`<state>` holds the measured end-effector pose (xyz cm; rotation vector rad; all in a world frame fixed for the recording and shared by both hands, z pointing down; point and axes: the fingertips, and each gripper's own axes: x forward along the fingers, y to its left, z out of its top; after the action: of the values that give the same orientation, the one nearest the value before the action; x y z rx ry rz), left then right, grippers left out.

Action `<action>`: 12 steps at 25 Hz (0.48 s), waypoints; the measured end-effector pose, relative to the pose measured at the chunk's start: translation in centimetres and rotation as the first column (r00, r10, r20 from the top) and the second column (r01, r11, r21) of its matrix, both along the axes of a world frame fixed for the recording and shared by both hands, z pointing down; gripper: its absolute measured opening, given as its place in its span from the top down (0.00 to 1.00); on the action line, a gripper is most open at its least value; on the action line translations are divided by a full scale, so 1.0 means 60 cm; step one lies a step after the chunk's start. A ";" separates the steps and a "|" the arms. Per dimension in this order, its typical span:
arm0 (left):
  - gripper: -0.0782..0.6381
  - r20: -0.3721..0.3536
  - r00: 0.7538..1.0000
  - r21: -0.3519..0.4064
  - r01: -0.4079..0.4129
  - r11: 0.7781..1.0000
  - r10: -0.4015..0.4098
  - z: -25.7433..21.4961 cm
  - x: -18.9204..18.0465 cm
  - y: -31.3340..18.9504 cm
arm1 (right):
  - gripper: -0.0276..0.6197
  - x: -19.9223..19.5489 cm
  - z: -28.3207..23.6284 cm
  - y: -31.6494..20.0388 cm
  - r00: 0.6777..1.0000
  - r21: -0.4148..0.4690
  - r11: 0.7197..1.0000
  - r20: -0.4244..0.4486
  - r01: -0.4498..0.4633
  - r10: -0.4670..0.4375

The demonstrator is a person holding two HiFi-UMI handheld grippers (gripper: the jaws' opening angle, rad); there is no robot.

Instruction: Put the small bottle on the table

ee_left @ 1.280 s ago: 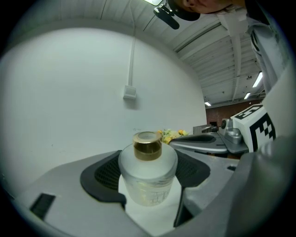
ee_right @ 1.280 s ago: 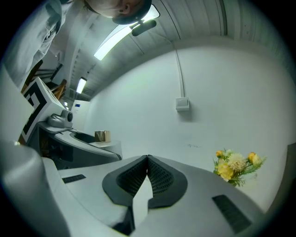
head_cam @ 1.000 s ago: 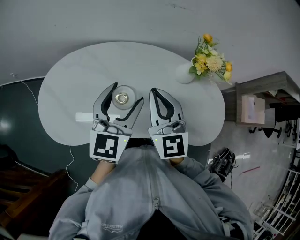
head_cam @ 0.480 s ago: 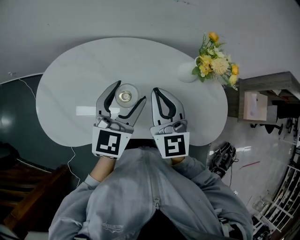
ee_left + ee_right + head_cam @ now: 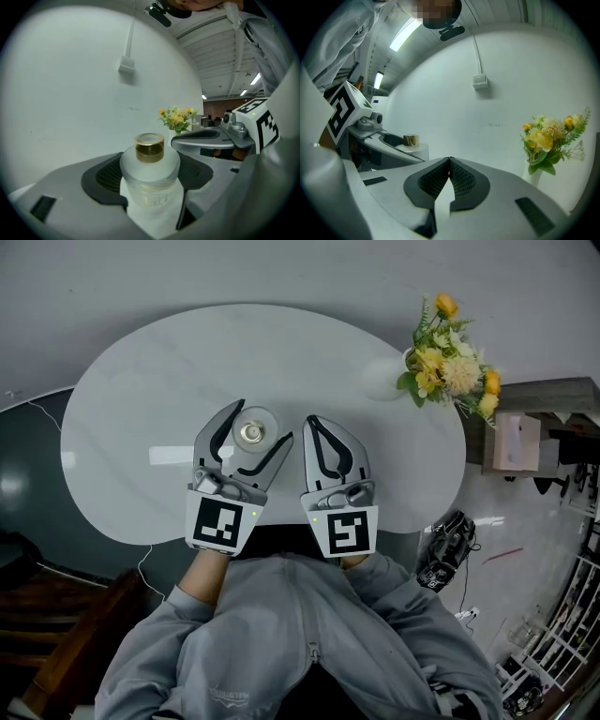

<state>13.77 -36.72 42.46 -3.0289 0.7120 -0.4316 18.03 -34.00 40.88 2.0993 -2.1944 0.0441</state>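
Observation:
A small frosted glass bottle [image 5: 249, 434] with a gold cap [image 5: 149, 146] stands upright between the jaws of my left gripper [image 5: 255, 426], which is shut on it over the white table [image 5: 141, 399]. In the left gripper view the black pads [image 5: 108, 177] press the bottle [image 5: 150, 174] on both sides. From the right gripper view, the bottle [image 5: 414, 146] shows at the left. My right gripper [image 5: 307, 422] sits just to the right, shut with nothing in it, its pads [image 5: 461, 180] touching.
A white vase of yellow flowers [image 5: 448, 367] stands at the table's far right edge. A wooden shelf [image 5: 534, 427] lies beyond it on the right. A dark floor with a cable [image 5: 37, 418] lies left of the table. The person's grey sleeves fill the near side.
Both grippers stay almost in place with the bottle held in the left one. The view has shifted a little, so the table and flowers sit slightly higher and further right.

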 end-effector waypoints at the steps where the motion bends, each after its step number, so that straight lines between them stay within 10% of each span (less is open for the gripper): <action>1: 0.42 0.003 1.000 -0.005 -0.003 1.000 0.003 0.008 0.001 -0.002 | 0.92 0.000 0.007 -0.003 1.000 -0.001 1.000 0.001 -0.002 0.002; 12: 0.42 0.039 0.999 -0.042 -0.010 0.999 0.012 0.091 0.006 -0.027 | 0.92 -0.001 0.094 -0.023 1.000 -0.046 0.999 -0.028 0.004 -0.005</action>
<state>14.12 -38.33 47.93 -3.0520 0.6923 -0.5105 17.98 -35.39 46.54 2.0580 -2.1614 0.0637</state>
